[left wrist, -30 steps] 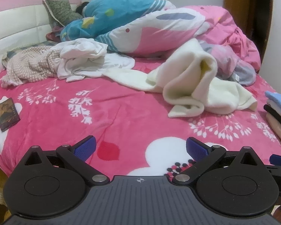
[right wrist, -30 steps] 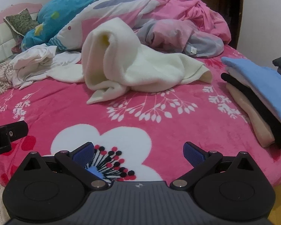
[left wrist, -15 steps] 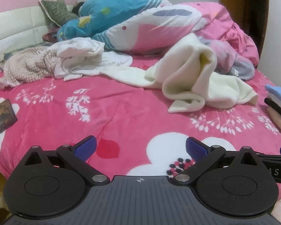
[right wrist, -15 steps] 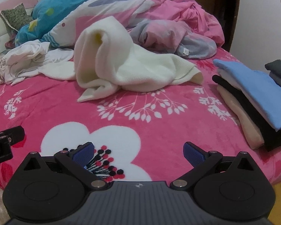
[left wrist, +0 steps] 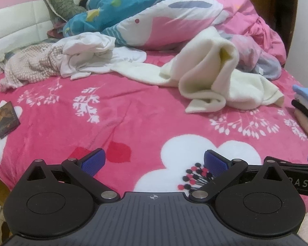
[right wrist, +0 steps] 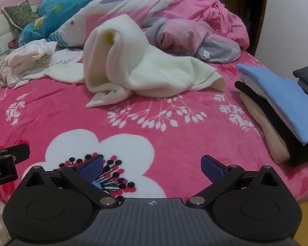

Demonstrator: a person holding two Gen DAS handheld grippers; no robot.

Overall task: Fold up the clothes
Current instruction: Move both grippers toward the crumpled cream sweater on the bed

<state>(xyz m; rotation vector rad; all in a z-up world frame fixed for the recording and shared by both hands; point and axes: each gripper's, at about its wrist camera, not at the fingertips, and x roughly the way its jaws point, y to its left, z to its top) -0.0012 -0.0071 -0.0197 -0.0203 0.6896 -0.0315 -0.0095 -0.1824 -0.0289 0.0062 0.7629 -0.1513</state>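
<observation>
bed with pink floral fleece blanket (left wrist: 133, 110). dark rectangular book or card (left wrist: 6, 119) lies flat near its left edge. green patterned cushion (left wrist: 62, 4) leans on white padded headboard (left wrist: 16, 24).

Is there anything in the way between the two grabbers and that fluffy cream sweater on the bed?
Nothing visible. Only bare pink flowered blanket lies between both open grippers, left and right, and the cream sweater.

A home bedroom, seemingly: padded headboard (left wrist: 14, 30), pink floral bedspread (left wrist: 133, 123), pillow (left wrist: 61, 5), heaped quilts (right wrist: 195, 6).
</observation>
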